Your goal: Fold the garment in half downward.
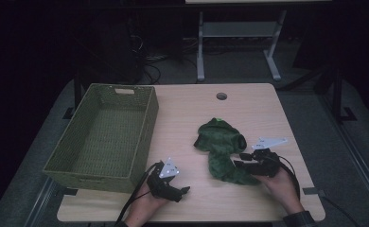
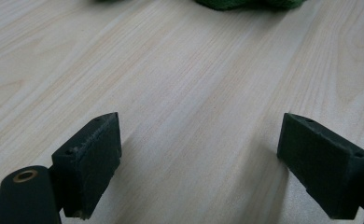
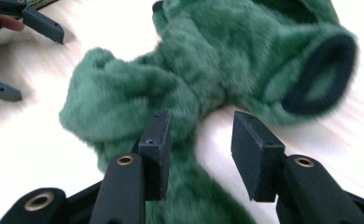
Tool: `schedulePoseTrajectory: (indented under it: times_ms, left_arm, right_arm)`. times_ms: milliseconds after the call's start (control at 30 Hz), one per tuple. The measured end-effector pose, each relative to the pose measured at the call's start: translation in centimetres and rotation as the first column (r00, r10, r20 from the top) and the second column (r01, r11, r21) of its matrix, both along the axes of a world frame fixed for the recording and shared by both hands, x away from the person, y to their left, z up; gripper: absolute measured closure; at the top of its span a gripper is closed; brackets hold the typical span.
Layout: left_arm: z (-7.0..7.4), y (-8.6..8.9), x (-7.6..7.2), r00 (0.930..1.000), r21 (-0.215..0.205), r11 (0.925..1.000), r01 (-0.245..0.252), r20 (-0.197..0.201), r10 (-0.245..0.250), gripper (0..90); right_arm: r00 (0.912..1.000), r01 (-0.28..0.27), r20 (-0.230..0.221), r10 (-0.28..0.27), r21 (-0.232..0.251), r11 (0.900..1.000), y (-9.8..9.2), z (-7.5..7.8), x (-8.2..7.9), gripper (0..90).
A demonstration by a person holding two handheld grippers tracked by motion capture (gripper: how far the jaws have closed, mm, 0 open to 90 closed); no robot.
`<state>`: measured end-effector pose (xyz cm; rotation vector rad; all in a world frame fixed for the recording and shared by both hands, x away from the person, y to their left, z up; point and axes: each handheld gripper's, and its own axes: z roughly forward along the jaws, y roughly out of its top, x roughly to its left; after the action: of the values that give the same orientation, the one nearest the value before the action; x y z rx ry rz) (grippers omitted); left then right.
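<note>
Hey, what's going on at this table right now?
A person sits at a wooden table with tongs in each hand. The right tongs are at a crumpled green fleece garment, jaws partly open with fleece between them; no pad clearly presses on it. The left tongs rest wide open over bare tabletop, nothing between the jaws. A woven green basket stands empty on the left side of the table.

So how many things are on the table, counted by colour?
Green fuzzy garment: 1
Olive-green woven basket: 1
Black claws, left claw and right claw: 2
Total: 4
</note>
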<state>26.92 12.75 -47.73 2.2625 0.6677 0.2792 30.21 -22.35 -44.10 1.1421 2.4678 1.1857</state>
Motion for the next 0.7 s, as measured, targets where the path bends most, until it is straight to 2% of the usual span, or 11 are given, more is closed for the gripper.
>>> schedulePoseTrajectory:
  times_ms: [133,300,433,700]
  left_arm:
    - [0.0,0.0,0.0,1.0000,-0.001,1.0000,-0.002,0.001,0.002,12.9]
    - [0.0,0.0,0.0,1.0000,-0.001,1.0000,-0.001,0.002,0.001,12.8]
    - [0.0,0.0,0.0,1.0000,-0.001,1.0000,-0.001,0.002,0.001,12.8]
    - [0.0,0.0,0.0,1.0000,-0.001,1.0000,-0.001,0.002,0.001,12.8]
  right_arm:
    - [0.9996,0.028,0.001,-0.028,0.000,1.000,-1.4,0.0,-0.9,54.5]
    - [0.9989,0.046,0.007,-0.046,0.003,0.999,-3.1,0.0,-2.1,56.1]
    - [0.9978,0.062,0.024,-0.061,-0.015,0.998,-4.3,-0.3,-3.2,57.0]
    - [0.9970,0.078,0.006,-0.078,-0.001,0.997,-6.5,-1.1,-5.1,54.7]
